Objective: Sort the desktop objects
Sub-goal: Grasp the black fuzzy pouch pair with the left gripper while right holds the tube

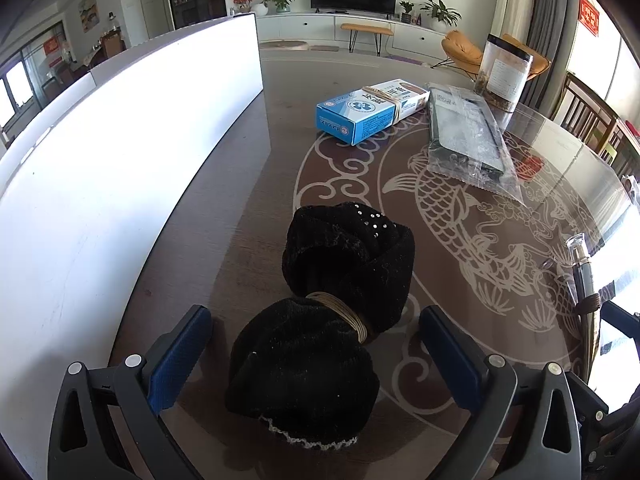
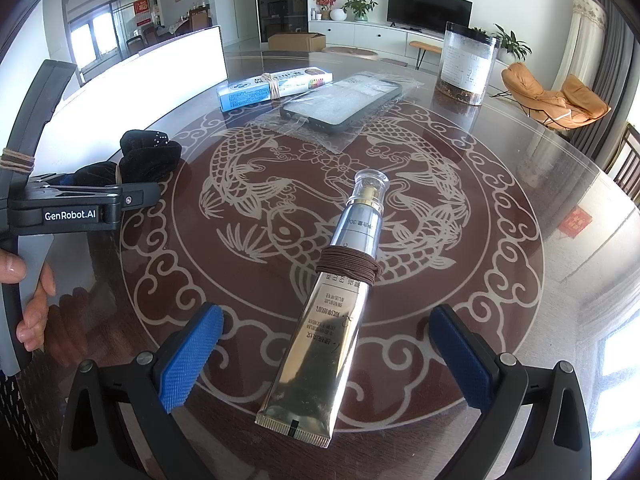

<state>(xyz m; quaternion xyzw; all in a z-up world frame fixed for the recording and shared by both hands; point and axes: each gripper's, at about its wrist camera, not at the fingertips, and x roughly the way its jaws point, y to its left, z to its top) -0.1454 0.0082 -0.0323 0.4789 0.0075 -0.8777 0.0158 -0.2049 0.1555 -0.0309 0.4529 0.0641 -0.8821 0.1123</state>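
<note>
Jaws spread on both my grippers, left gripper (image 1: pixel 316 356) straddling one black cloth bundle (image 1: pixel 320 320) untouched, right gripper (image 2: pixel 326 356) straddling one gold tube (image 2: pixel 320 332) untouched, farther on the table (image 2: pixel 540 280) one bagged phone (image 2: pixel 340 108), one blue box (image 1: pixel 372 110), one jar (image 2: pixel 466 64), one white bin (image 1: pixel 120 168) on my left.

Left gripper (image 1: pixel 316 354) is spread wide around a black velvet bundle (image 1: pixel 328 316) tied in the middle with twine, not touching it. Further back on the surface (image 1: pixel 248 216): a blue box (image 1: pixel 370 110), a bagged phone case (image 1: pixel 468 136), a clear jar (image 1: pixel 504 72).
</note>
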